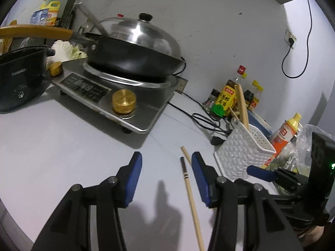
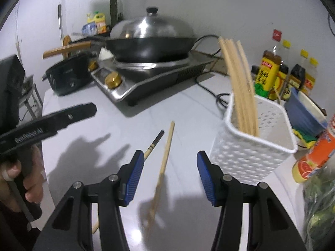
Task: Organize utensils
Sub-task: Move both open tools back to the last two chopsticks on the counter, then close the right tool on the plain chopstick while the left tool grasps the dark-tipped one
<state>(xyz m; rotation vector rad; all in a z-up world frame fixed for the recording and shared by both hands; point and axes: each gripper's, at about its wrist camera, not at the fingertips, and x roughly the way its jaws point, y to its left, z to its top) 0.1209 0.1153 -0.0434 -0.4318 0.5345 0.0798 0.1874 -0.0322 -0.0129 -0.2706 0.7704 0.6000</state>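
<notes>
A white perforated utensil holder stands on the counter with several wooden chopsticks upright in it; it also shows in the left wrist view. Two loose chopsticks lie on the counter: a dark-tipped one and a plain one. My left gripper is open and empty, its fingers either side of the dark-tipped chopstick. My right gripper is open and empty above the plain chopstick, left of the holder.
An induction cooker with a lidded black wok stands behind. A black pot is at the left. Sauce bottles, a power cable, an orange bottle and a bagged item crowd the right.
</notes>
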